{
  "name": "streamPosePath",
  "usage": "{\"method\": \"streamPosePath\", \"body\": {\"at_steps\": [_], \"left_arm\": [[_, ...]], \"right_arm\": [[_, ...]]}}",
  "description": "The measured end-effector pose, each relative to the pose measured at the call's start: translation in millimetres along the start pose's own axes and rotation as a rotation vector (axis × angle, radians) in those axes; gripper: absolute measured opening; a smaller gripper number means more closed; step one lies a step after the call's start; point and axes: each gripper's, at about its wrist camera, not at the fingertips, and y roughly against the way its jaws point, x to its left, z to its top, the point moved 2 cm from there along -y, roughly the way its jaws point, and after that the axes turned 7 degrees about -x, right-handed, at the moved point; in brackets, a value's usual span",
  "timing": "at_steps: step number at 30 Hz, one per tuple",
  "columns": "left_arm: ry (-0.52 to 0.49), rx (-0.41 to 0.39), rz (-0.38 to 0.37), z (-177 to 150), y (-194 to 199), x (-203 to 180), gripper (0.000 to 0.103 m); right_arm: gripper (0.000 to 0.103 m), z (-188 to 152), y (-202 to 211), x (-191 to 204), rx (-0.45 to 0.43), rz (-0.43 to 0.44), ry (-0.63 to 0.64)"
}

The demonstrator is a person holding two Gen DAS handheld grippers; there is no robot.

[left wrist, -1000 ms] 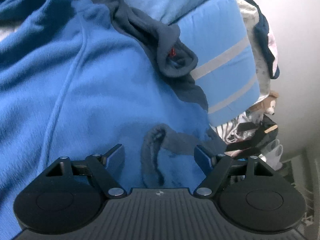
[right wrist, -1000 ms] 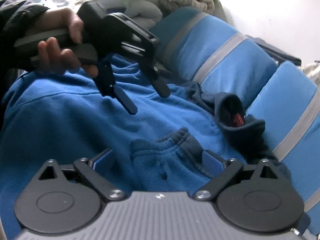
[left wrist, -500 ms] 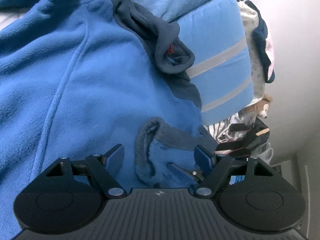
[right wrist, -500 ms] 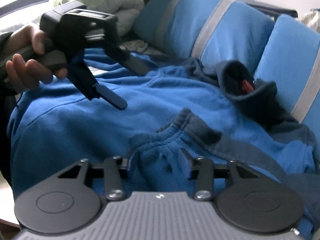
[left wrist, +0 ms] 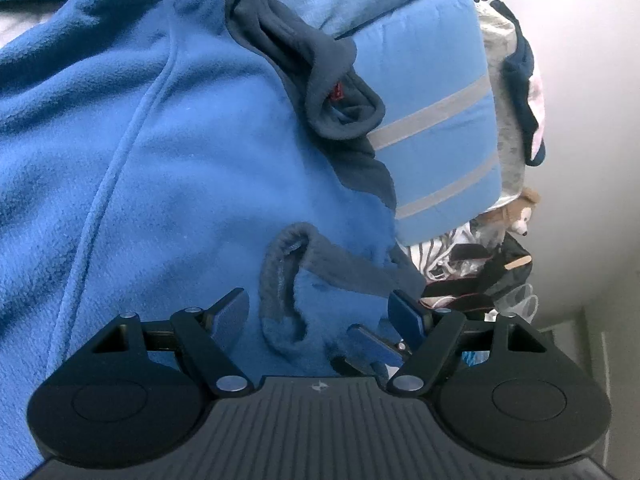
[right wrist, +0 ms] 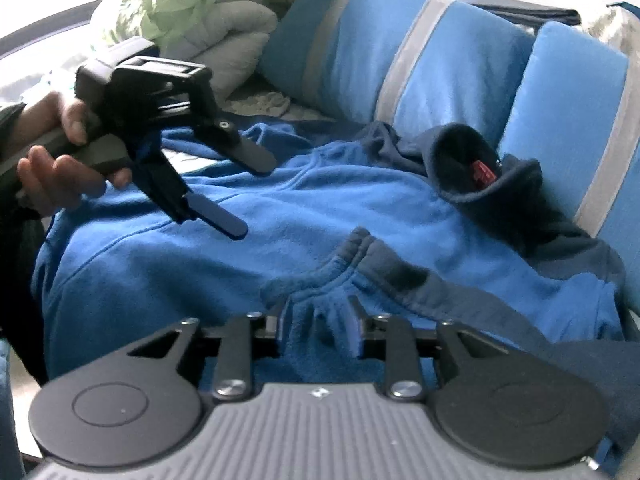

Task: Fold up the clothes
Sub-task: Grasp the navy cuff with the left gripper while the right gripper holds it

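A blue fleece jacket (left wrist: 168, 152) with a navy collar (left wrist: 340, 108) lies spread over the bed. Its sleeve cuff (left wrist: 280, 280) lies folded onto the body. In the right wrist view the cuff (right wrist: 344, 264) bunches between my right gripper's (right wrist: 320, 320) jaws, which are closing and pinch the fleece. One right finger (left wrist: 368, 344) shows in the left wrist view. My left gripper (left wrist: 318, 308) hovers open over the cuff with nothing between its fingers. A hand (right wrist: 60, 168) holds the left gripper (right wrist: 248, 196) above the jacket's body.
Two blue pillows with grey stripes (right wrist: 400, 56) (left wrist: 432, 120) stand behind the jacket. Pale bedding (right wrist: 192, 12) is heaped at the back left. A plush toy (left wrist: 516, 216) and a clothes pile (left wrist: 472, 268) sit by the white wall.
My right gripper's jaws closed from wide open onto the sleeve cuff and bunched it up. Its finger came into the left wrist view. The left gripper kept still and open.
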Motion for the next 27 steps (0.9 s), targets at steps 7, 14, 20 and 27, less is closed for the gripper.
{"method": "streamPosePath", "body": {"at_steps": [7,14,20,27], "left_arm": [[0.001,0.008,-0.002,0.1,0.2,0.6,0.076],[0.009,0.037,-0.016,-1.2,-5.3,0.8,0.076],[0.005,0.043,-0.004,-2.6,-10.2,0.3,0.076],[0.001,0.046,0.009,-3.5,-12.8,2.7,0.076]], "right_arm": [[0.025,-9.1,-15.0,0.5,0.036,-0.026,0.025],[0.009,-4.7,-1.9,2.3,0.002,0.022,0.023],[0.008,-15.4,11.3,14.7,0.036,0.130,0.084],[0.022,-30.4,1.2,30.9,0.110,0.130,0.155]]}}
